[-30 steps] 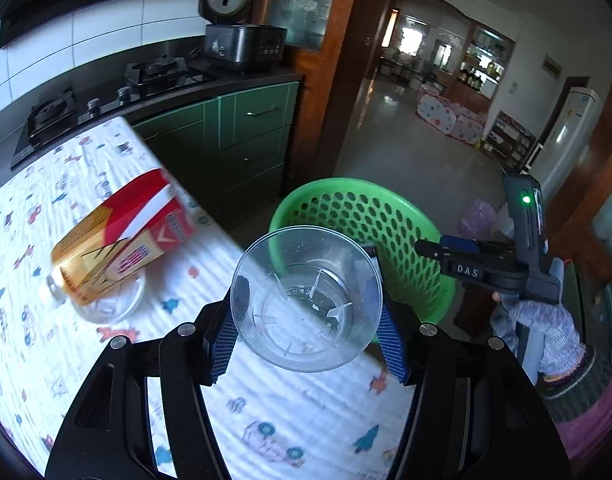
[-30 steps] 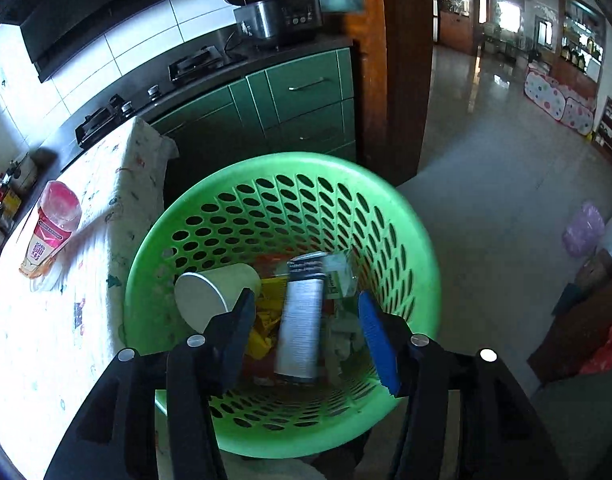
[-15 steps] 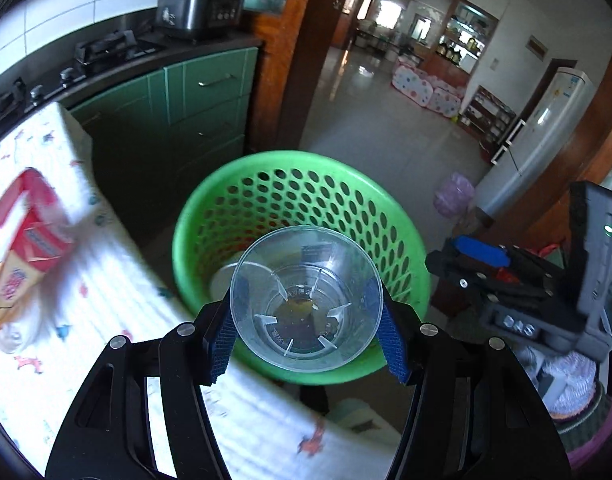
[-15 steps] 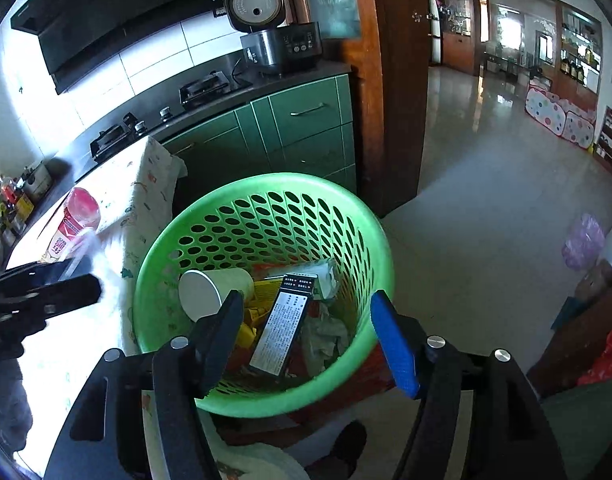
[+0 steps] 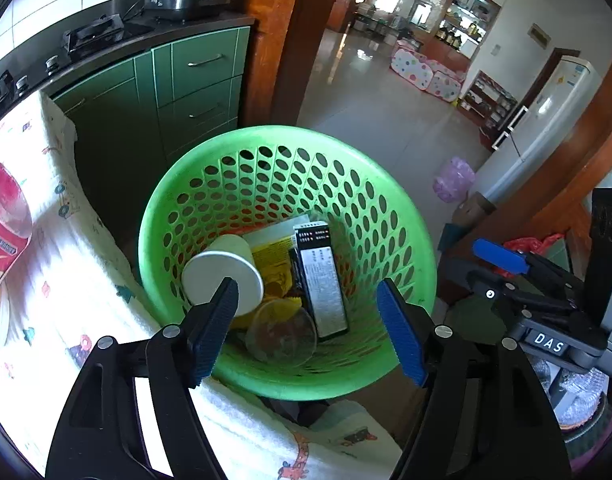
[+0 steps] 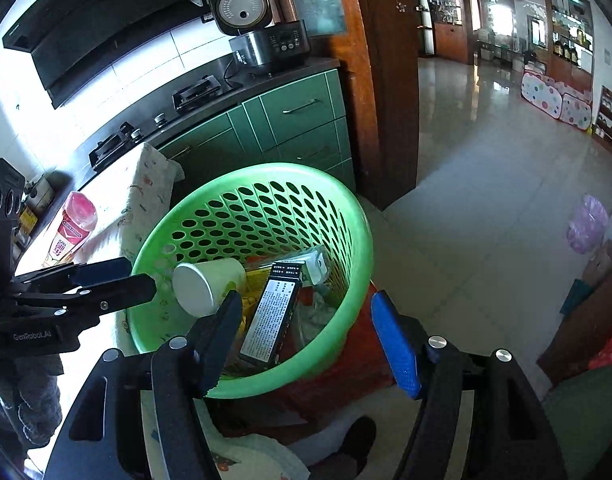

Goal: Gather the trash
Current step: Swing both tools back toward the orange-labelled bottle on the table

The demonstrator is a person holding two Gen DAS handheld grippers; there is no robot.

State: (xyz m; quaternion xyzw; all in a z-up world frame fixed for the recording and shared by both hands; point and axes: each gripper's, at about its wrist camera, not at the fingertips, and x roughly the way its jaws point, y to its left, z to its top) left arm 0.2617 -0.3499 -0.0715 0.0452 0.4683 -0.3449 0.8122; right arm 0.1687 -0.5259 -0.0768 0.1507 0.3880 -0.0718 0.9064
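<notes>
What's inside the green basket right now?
The green basket holds a white paper cup, black box, clear plastic cup and yellow wrappers; anything beneath them is hidden.

The green basket [image 5: 289,160] hides its own foot behind the patterned tablecloth [image 5: 65,320] in the left wrist view, and the yellow wrappers [image 5: 277,256] inside it lie mostly buried under the white paper cup [image 5: 225,268] and the black box [image 5: 322,280]. The box's print is too small to read. Left of the basket, the pink-lidded cup [image 5: 1,216] is cut by the picture's edge (only part shows).
</notes>
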